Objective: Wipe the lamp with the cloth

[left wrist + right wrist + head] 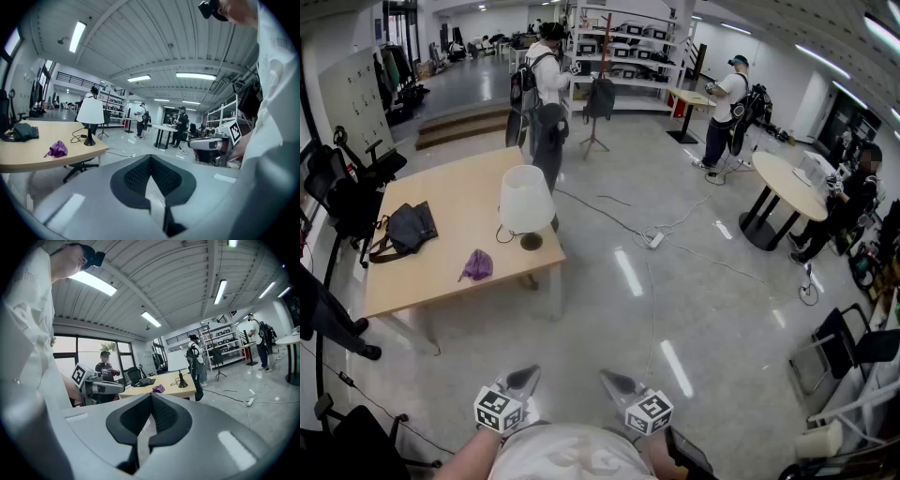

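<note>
The left claw [527, 374] sits low against the person's body with its jaws pressed together on nothing. The right claw [610, 379] beside it is the same, pads meeting at the tip and empty. Both point a little down and out over bare floor. This looks like a rest pose rather than a working one, with neither claw yet set to take anything.

Ahead of the claws and off to their left, well apart from them, stands the table [441, 183]. The cloth [476, 265] lies crumpled near the table's closest edge, loose and touching nothing else. It is the first task thing either claw would meet, probably left there so it can be picked up without reaching past the lamp. The left gripper view has it off to the left of the jaws, while the right gripper view has it almost straight over the jaw tip.

Just beyond the cloth the lamp [526, 202] stands upright near the table's right corner, with its cord [503, 234] looped beside the base. A dark bag [410, 228] lies further left, clear of both.

Wiping has not begun, as I judge it. The person must first close the gap to the table, then open one claw over the cloth. The lamp looks top-heavy, so the other claw may be wanted to steady its stem.

Further off, a cable runs across the floor to a power strip [656, 240] — a possible snag for feet — and other people stand by the shelves.
</note>
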The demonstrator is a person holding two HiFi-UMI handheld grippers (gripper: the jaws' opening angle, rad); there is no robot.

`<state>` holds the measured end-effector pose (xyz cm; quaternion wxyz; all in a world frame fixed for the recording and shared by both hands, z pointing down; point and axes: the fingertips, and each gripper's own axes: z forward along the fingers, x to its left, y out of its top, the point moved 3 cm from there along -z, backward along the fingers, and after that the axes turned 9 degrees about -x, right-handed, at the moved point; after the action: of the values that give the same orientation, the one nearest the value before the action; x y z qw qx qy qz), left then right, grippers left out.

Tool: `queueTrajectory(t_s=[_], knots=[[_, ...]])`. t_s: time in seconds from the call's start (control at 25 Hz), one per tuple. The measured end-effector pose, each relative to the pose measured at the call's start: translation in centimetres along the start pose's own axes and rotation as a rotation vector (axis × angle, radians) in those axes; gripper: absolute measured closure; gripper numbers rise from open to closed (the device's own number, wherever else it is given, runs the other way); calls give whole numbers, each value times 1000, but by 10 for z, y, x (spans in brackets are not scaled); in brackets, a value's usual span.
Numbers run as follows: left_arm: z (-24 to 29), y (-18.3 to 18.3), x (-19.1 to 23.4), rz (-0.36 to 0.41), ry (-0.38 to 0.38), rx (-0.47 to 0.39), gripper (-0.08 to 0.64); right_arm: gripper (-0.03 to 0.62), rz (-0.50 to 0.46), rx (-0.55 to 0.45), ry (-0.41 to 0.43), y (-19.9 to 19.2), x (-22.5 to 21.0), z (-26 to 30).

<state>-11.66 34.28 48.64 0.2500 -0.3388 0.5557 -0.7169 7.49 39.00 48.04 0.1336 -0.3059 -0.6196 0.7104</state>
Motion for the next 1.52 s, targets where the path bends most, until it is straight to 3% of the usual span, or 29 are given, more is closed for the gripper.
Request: queueTrajectory(t_s=[0.28, 0.68, 0.84, 1.12, 1.32, 1.52], knots=[[7, -15, -15, -34, 6, 26, 558, 580, 27, -25, -18, 5, -10, -11], [16, -21, -8, -23, 34, 37, 558, 580, -22, 0, 5, 1, -23, -2], [13, -18, -6, -19, 82, 43, 558, 580, -55, 34, 45, 4, -26, 3], [14, -16, -4, -7, 145, 61, 558, 580, -24, 58, 99, 2, -34, 10], [17, -14, -1, 9, 164, 63, 558, 580, -39, 64, 98, 1, -42, 16], [4, -16, 4, -30, 227, 56, 558, 578, -61, 117, 141, -13, -39, 25]])
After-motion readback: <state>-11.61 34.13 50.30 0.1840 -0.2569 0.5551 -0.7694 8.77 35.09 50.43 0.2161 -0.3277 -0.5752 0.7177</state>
